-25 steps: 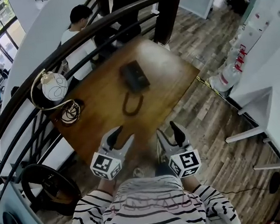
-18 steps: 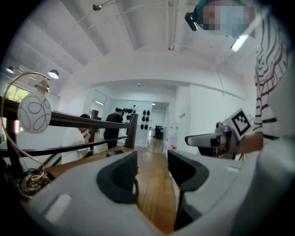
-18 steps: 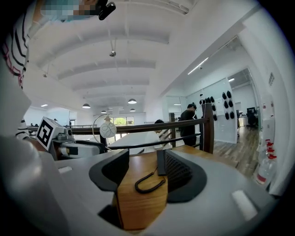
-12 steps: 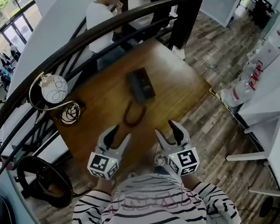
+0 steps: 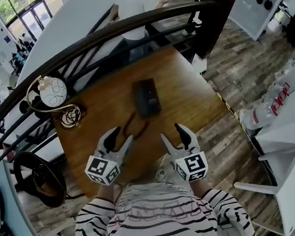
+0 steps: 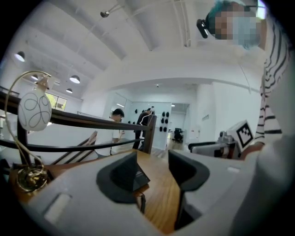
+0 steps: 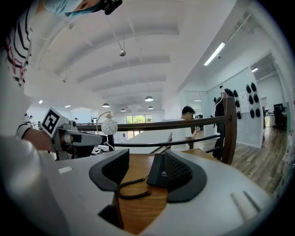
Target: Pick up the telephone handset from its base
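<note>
Phone [image 5: 146, 96] is lying on the table [image 5: 188, 99] ahead of both grippers, its long axis running away from the person. Left gripper [image 5: 119, 137] and right gripper [image 5: 173, 136] are hovering short of it, wide and empty (the right looks better lined up).

My left gripper [image 5: 122, 134] and right gripper [image 5: 171, 132] come further in over the near part of the table [image 5: 187, 94] than a second ago, and the left one's tips are now just beside the coiled cord [image 5: 135, 124], where before a clear gap lay between them. As my head moves in, the telephone [image 5: 147, 97] sits lower and nearer in the head view, closer to both grippers, and the person in white [image 5: 134, 0] behind the railing slides from the upper left up to the top edge
</note>
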